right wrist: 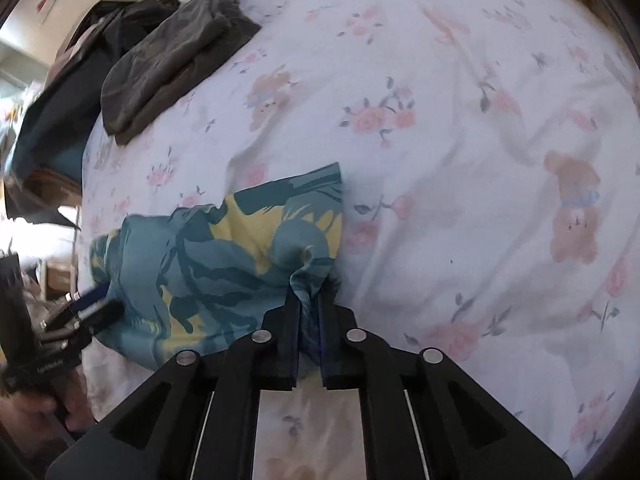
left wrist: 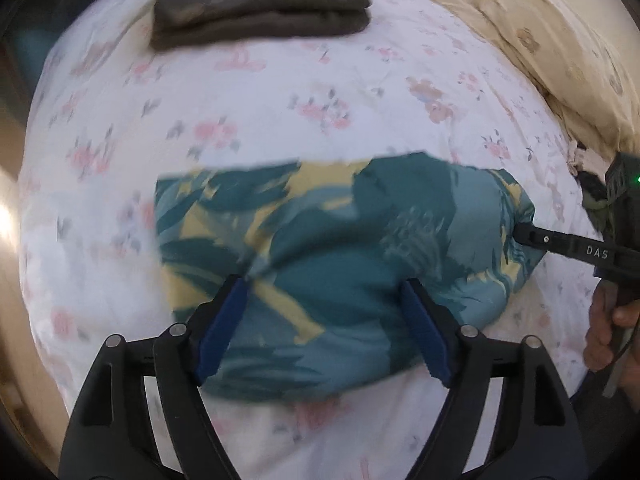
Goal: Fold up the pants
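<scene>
The pants (left wrist: 340, 248) are teal with yellow and dark green leaf print, folded into a compact bundle on the floral bedsheet (left wrist: 280, 112). My left gripper (left wrist: 326, 284) is open, its blue-padded fingers (left wrist: 224, 320) spread over the bundle's near edge. My right gripper (right wrist: 310, 294) is shut on a bunched edge of the pants (right wrist: 240, 256). In the left wrist view the right gripper (left wrist: 524, 234) pinches the bundle's right end. In the right wrist view the left gripper (right wrist: 96, 304) sits at the bundle's left end.
A folded dark grey-green garment (left wrist: 256, 4) lies at the far side of the bed; it also shows in the right wrist view (right wrist: 172, 56). A cream quilt (left wrist: 560, 48) is heaped at the back right. Dark clothes (right wrist: 72, 80) hang off the bed's left edge.
</scene>
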`<state>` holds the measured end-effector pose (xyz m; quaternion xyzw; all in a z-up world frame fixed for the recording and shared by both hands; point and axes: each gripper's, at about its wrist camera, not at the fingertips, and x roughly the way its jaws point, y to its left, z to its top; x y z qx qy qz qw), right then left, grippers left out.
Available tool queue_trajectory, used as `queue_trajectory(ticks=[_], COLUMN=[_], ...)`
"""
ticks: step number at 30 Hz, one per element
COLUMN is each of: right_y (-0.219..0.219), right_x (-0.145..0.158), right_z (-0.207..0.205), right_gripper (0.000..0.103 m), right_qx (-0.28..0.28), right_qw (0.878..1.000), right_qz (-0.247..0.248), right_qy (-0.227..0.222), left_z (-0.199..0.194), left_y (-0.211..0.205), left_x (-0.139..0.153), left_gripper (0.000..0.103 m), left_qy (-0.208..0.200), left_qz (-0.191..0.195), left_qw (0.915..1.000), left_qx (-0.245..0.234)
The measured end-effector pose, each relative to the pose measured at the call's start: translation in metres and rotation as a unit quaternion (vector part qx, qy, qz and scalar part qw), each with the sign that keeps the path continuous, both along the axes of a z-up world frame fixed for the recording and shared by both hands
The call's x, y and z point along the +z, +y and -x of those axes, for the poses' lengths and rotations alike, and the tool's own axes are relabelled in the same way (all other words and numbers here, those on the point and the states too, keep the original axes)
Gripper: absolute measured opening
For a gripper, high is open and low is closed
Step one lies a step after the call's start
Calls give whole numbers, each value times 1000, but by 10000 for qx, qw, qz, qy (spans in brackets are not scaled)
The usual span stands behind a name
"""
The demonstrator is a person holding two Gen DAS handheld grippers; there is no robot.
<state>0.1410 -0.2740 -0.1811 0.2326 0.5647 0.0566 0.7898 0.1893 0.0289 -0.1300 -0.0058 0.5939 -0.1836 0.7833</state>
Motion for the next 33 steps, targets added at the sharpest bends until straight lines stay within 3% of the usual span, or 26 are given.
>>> queue_trajectory(ticks=[1,4,7,9,11,12,13,17,19,20,21,22,25,27,29,31,33], right_y=[-2,-15,-9,8,35,49,59,88,98,107,109,105,88,73,55,58,53], right_x=[2,24,58,74,78,77,75,52,36,29,18,9,-2,-6,-11,-7,-2], right_z=[0,6,8,6,1,-2,-5,-7,-14,-19,-22,-24,-26,-28,-31,-31,-29], right_gripper=[17,24,24,24,24,24,24,24,14,12,3,0,0,0,0,0,0], right_qx=[-41,-323,-176,179,575,730,780,500,523,591,586,560,422,218,86,153,-26], right_qw=[10000,9992,9968,9937,9896,9871,9847,9745,9740,9733,9741,9764,9762,9758,9809,9757,9736], right_qz=[-32,201,483,469,449,465,522,483,416,638,927,958,1266,1475,1266,1570,1720], right_qy=[19,-98,-617,-1005,-1239,-1343,-1470,-2132,-2164,-2122,-1976,-1851,-1711,-1597,-1477,-1519,-1502], left_z=[3,9,13,9,7,8,10,18,14,10,9,9,5,1,-4,-4,-2], left_y=[3,18,52,57,39,30,14,-21,-30,-31,-28,-23,-1,32,51,66,80], left_x=[1,14,47,57,57,55,51,36,18,4,-5,-9,-12,-17,-26,-25,-25], left_gripper=[77,77,74,74,72,65,56,54,27,23,16,11,1,1,1,1,1], left_qy=[95,217,-537,-765,-890,-936,-1022,-1440,-1376,-1197,-1106,-1137,-1263,-1182,-1028,-1069,-968], left_qz=[-16,-377,-678,-399,-192,-115,29,458,471,295,218,233,-86,-154,-178,-289,-104], left_qw=[9999,9987,9876,9827,9852,9862,9859,9751,9741,9769,9769,9766,9721,9612,9602,9555,9510], left_qx=[39,280,1307,1638,1454,1364,1324,1622,1731,1747,1817,1810,1973,2486,2592,2733,2934])
